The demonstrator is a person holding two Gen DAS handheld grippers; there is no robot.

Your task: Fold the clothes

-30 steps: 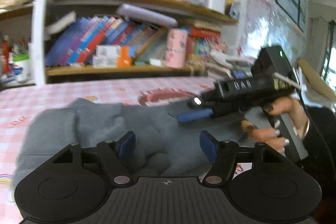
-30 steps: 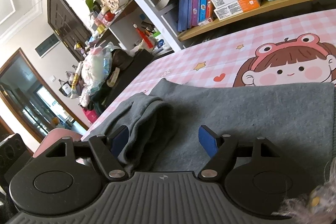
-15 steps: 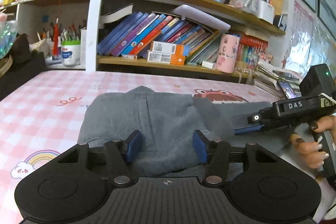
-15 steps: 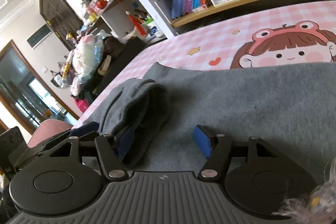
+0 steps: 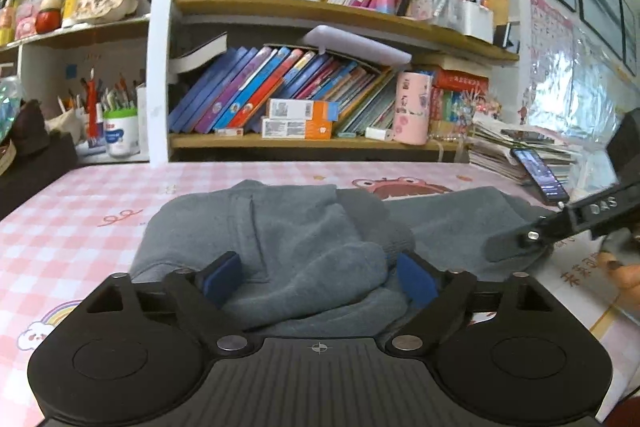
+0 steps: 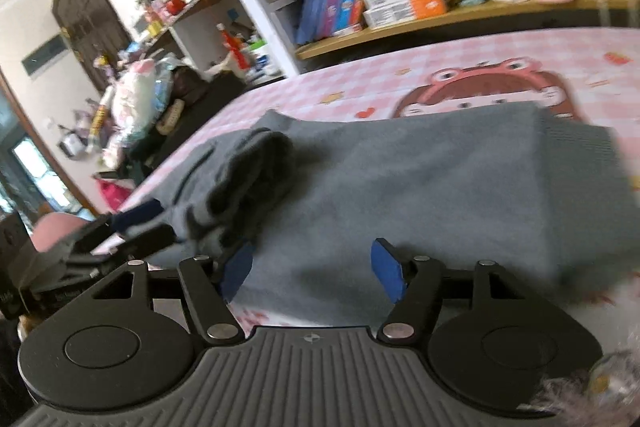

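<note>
Left gripper (image 5: 318, 277) jaws opening wide off the bunched fold of grey garment (image 5: 304, 239) at 6 o'clock, right gripper (image 6: 312, 273) opening too, empty over flat cloth — fold released, looks ready for regrasp

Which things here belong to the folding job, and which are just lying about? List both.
Part of the job:
- grey garment, bunched on the pink checked tablecloth
- left gripper, jaws opening around a fold of it
- right gripper, jaws opening over the cloth

Lying about:
- phone
- pink cup
- orange boxes
- books
</note>
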